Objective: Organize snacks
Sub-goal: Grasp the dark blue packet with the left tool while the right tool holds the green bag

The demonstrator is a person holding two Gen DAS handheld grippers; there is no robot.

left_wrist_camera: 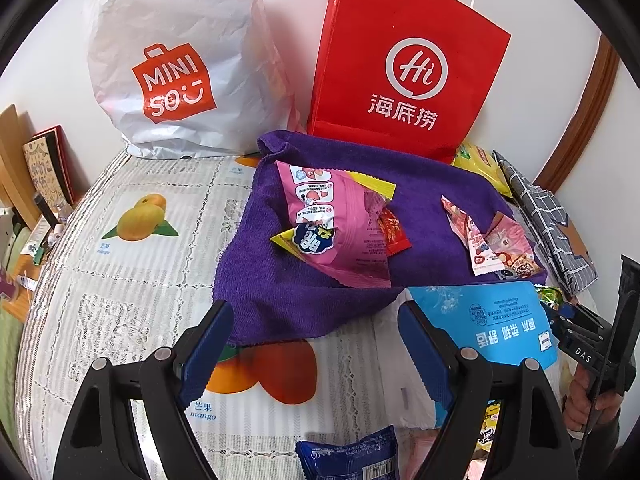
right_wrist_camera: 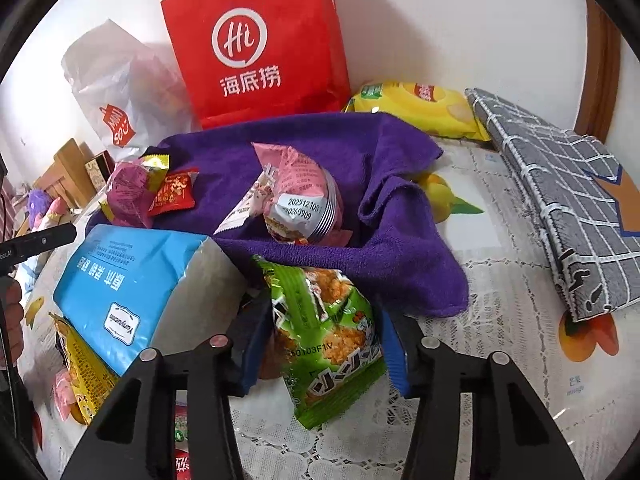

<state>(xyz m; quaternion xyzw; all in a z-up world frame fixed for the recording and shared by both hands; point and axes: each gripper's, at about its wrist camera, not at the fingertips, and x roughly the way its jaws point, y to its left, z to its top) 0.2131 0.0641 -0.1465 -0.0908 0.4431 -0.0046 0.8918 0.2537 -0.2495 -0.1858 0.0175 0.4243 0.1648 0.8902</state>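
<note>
Left to right across the surface: far back-left corner there's a white Miniso bag (left_wrist_camera: pixel 172 60) against the wall, and over the near-left part the left gripper (left_wrist_camera: pixel 316 356) hangs with jaws spread and nothing between them, just the fruit-print tablecloth (left_wrist_camera: pixel 120 280) under it.

Middle of the surface is a purple towel (left_wrist_camera: pixel 320 292) with the sorted stuff on it: a big pink snack pack (left_wrist_camera: pixel 340 224), a small red packet (left_wrist_camera: pixel 394 232) touching it, and a couple of pink-and-white packets (left_wrist_camera: pixel 488 244) toward the towel's right side. The red Haidilao bag (left_wrist_camera: pixel 404 60) stands behind it at the back edge. A blue tissue pack (right_wrist_camera: pixel 124 292) lies just off the towel's near edge.

Next over, the thing in play: a green rice-cracker bag (right_wrist_camera: pixel 332 340), sitting at the towel's near edge, between the right gripper (right_wrist_camera: pixel 324 344) jaws. The pads look pressed on both sides of it, so I'd call it grasped.

Handling-wise I'd guess it's super light, crinkly and slick, with crumbly stuff inside, so a gentle squeeze across the middle of the pouch (or on the sealed edge) beats crushing it.

Back-right corner: a yellow chip bag (right_wrist_camera: pixel 420 108) and a grey checked folded cloth (right_wrist_camera: pixel 560 200).
</note>
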